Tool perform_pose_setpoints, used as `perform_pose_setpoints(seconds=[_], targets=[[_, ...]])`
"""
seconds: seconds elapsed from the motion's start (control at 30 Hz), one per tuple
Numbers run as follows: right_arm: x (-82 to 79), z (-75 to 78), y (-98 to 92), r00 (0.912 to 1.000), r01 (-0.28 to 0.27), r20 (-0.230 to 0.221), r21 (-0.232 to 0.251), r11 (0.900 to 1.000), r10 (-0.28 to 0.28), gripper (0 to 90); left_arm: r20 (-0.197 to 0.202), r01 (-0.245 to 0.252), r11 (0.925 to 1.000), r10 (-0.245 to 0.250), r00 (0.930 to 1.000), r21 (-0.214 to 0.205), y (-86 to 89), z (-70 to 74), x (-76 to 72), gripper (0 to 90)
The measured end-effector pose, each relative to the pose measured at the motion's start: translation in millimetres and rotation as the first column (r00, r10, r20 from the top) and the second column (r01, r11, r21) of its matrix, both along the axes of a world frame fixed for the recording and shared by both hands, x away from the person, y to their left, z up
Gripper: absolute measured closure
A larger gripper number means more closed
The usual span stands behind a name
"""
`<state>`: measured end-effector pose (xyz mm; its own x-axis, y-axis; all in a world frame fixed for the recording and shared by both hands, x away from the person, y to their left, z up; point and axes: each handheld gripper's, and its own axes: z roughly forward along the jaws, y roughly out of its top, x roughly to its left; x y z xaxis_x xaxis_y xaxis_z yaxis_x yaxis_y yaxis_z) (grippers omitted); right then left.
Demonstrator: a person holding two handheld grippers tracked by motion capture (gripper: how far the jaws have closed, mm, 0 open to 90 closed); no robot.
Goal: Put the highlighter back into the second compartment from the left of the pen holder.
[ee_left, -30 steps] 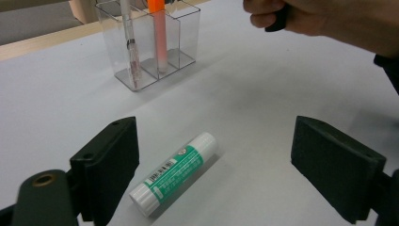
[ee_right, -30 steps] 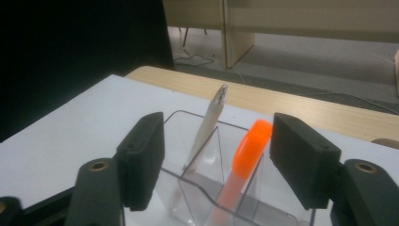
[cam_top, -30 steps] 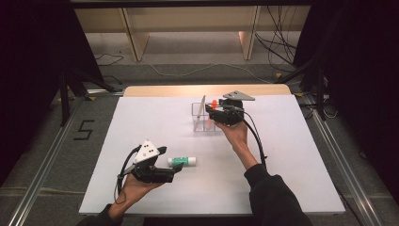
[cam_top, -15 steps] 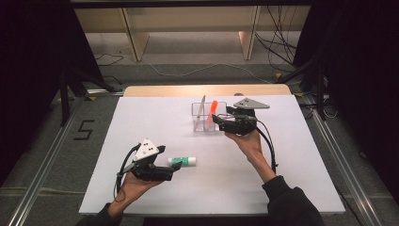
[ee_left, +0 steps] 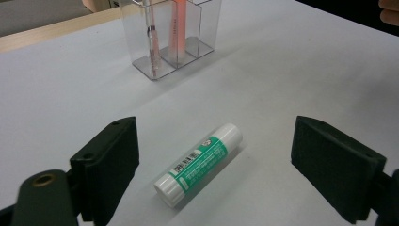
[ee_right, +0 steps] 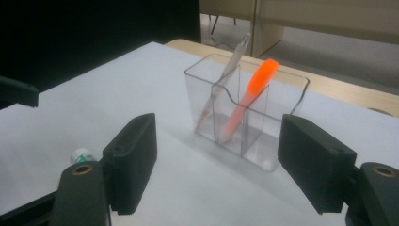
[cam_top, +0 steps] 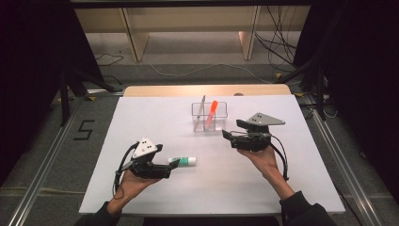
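Since a second ago the right gripper [cam_top: 229,137] had drawn back from the clear holder [cam_top: 209,116] — jaws just opening, empty. Left gripper [cam_top: 175,162], spread wide, straddled the glue stick [ee_left: 199,163] near the table's [cam_top: 306,179] front edge — closing came next

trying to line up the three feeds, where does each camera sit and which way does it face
High view: above the person's side, looking forward and down on the table; both forearms and hand-held grippers show.
Left gripper view: between its open jaws at the glue stick.
Right gripper view: between its open jaws toward the clear holder.
All three views share the holder and its orange marker.
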<state>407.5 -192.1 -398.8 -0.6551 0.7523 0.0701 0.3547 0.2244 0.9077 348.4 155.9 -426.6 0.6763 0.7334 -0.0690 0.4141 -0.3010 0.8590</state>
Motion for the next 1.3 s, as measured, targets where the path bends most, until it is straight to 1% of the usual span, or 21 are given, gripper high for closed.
perform_pose_setpoints(seconds=[0.13, 0.2, 0.23, 0.27, 0.3, 0.33, 0.4, 0.43, 0.5, 0.57, 0.63, 0.77, 0.9, 0.97, 1.0, 1.17, 1.23, 1.3], targets=[[-4.8, -3.2, -5.6, 1.0, 0.0, -0.008, 0.001, 1.0, 0.0, 29.4, -0.001, 0.007, 0.9998, -0.007, 1.0, 0.018, 0.0, -0.2, 0.8, 15.3], [-7.9, -4.4, -6.8, 0.9999, -0.002, -0.013, -0.005, 1.0, 0.002, 29.3, -0.005, 0.007, 0.9998, -0.007, 1.0, 0.019, 0.2, -0.4, 1.4, 15.3], [-9.2, -4.9, -7.3, 0.9999, -0.006, -0.013, -0.006, 1.0, 0.006, 29.3, -0.005, 0.008, 0.9997, -0.008, 1.0, 0.024, 0.2, -0.6, 2.0, 15.3], [-11.0, -5.2, -7.9, 0.9998, -0.008, -0.016, -0.009, 0.9999, 0.008, 29.2, -0.001, 0.009, 0.9991, -0.009, 1.0, 0.041, 0.8, -0.1, 2.6, 15.3], [-12.5, -5.4, -8.3, 0.9998, -0.013, -0.013, -0.007, 0.9999, 0.012, 29.0, 0.003, 0.007, 0.9989, -0.007, 1.0, 0.046, 1.0, 0.0, 2.9, 15.3], [-13.9, -5.3, -8.6, 0.9998, -0.013, -0.016, -0.009, 0.9999, 0.013, 28.9, 0.001, 0.003, 0.9992, -0.003, 1.0, 0.04, 1.6, 0.1, 3.8, 15.3], [-18.1, -4.7, -10.2, 0.9998, -0.019, -0.005, -0.011, 0.9998, 0.019, 28.9, -0.004, 0.002, 0.9993, -0.001, 1.0, 0.038, 2.5, 0.1, 5.4, 15.3], [-20.3, -4.1, -11.1, 0.9998, -0.02, -0.01, -0.012, 0.9997, 0.02, 28.8, -0.003, 0.002, 0.9991, -0.001, 1.0, 0.043, 2.9, 0.0, 6.1, 15.4], [-23.4, -4.5, -12.9, 0.9997, -0.025, -0.007, -0.005, 0.9997, 0.025, 28.7, -0.009, 0.006, 0.9986, -0.006, 0.9999, 0.052, 3.8, 0.5, 7.7, 15.4], [-26.8, -5.3, -14.6, 0.9995, -0.028, -0.014, -0.007, 0.9996, 0.028, 28.7, -0.011, 0.006, 0.9988, -0.006, 0.9999, 0.049, 3.3, 0.5, 8.9, 15.3], [-29.1, -7.0, -16.3, 0.9994, -0.032, -0.013, -0.011, 0.9994, 0.032, 28.6, -0.017, 0.011, 0.9984, -0.01, 0.9998, 0.055, 2.8, 1.0, 9.9, 15.4], [-33.8, -9.7, -19.1, 0.9992, -0.031, -0.026, -0.017, 0.9994, 0.031, 28.5, -0.036, 0.036, 0.9966, -0.033, 0.9988, 0.075, 0.9, 1.5, 12.9, 15.4], [-37.8, -11.9, -20.6, 0.9989, -0.04, -0.026, -0.017, 0.9991, 0.039, 28.3, -0.038, 0.055, 0.9937, -0.051, 0.998, 0.097, -2.6, 2.4, 14.6, 15.4], [-40.1, -12.7, -21.3, 0.9985, -0.047, -0.028, -0.015, 0.9988, 0.047, 28.2, -0.048, 0.068, 0.992, -0.063, 0.9968, 0.106, -3.9, 2.9, 16.4, 15.4], [-41.5, -13.1, -21.5, 0.9984, -0.046, -0.034, -0.012, 0.9989, 0.045, 28.2, -0.047, 0.064, 0.9921, -0.06, 0.9971, 0.107, -5.3, 2.5, 16.9, 15.4], [-47.2, -13.9, -23.2, 0.9978, -0.055, -0.039, -0.013, 0.9984, 0.054, 28.1, -0.071, 0.1, 0.9837, -0.09, 0.9934, 0.15, -11.0, 1.9, 21.2, 15.5], [-49.5, -14.2, -24.1, 0.9975, -0.059, -0.04, -0.009, 0.9982, 0.059, 28.1, -0.078, 0.115, 0.9809, -0.104, 0.9916, 0.157, -13.9, 1.9, 22.6, 15.7], [-51.8, -14.4, -25.3, 0.9974, -0.06, -0.04, -0.011, 0.9982, 0.059, 28.0, -0.084, 0.128, 0.9763, -0.114, 0.9899, 0.175, -17.1, 1.4, 24.2, 15.7]])
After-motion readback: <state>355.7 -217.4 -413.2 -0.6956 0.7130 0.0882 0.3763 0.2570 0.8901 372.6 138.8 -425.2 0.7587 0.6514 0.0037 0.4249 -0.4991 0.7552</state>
